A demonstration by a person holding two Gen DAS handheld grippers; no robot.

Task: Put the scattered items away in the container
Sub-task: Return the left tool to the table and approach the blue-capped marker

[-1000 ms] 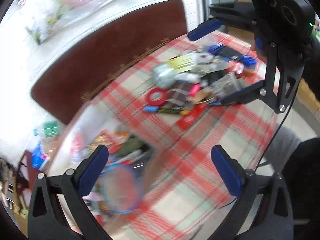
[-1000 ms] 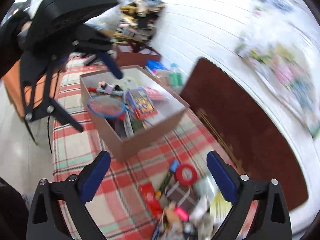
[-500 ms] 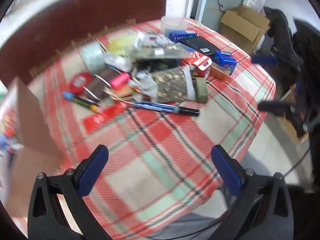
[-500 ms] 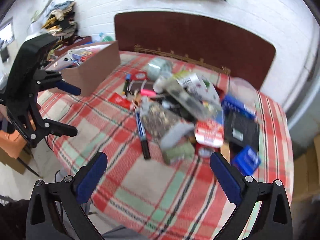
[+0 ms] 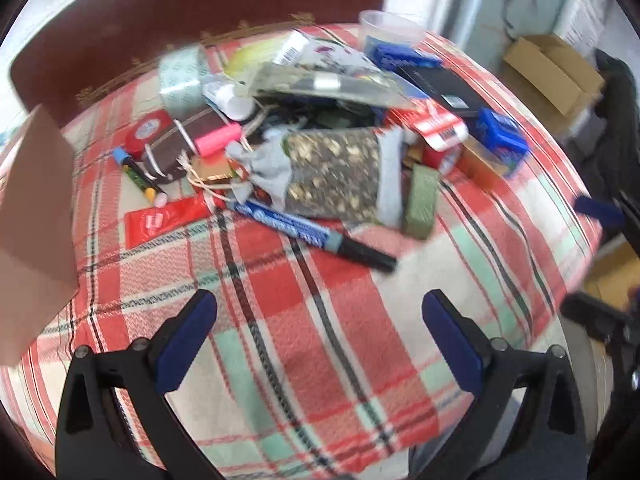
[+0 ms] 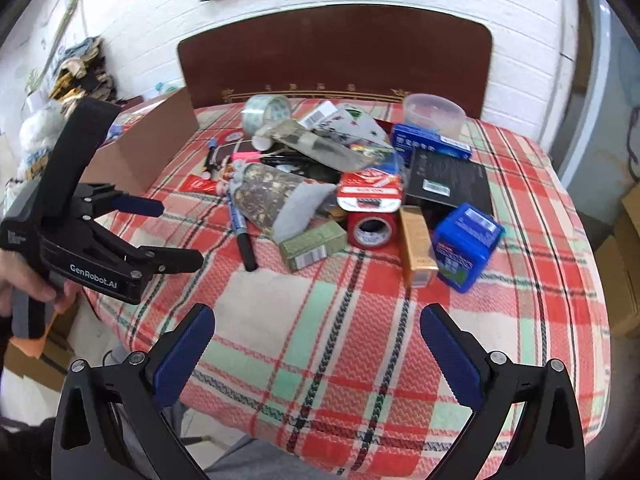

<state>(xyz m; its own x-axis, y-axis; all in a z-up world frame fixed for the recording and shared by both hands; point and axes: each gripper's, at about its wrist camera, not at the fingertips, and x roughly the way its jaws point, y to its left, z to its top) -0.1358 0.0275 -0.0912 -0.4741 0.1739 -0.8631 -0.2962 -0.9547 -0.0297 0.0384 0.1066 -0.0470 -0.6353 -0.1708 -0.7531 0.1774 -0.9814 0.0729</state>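
Cardboard box [image 6: 148, 148] is sitting at the surface's [image 6: 360, 340] far left corner, contents mostly hidden. Left gripper [image 5: 320, 344] and right gripper [image 6: 318, 344] are hovering with jaws wide apart, gripping nothing.

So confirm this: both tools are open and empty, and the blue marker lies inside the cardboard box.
Not quite. The blue marker lies on the plaid tablecloth, outside the cardboard box, as the left wrist view shows. Both the left tool and right tool are open and empty.

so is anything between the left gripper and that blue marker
Nothing visible. The left gripper is open over bare tablecloth, and the marker lies at the pile's near edge, its black cap end pointing clear of the other items.
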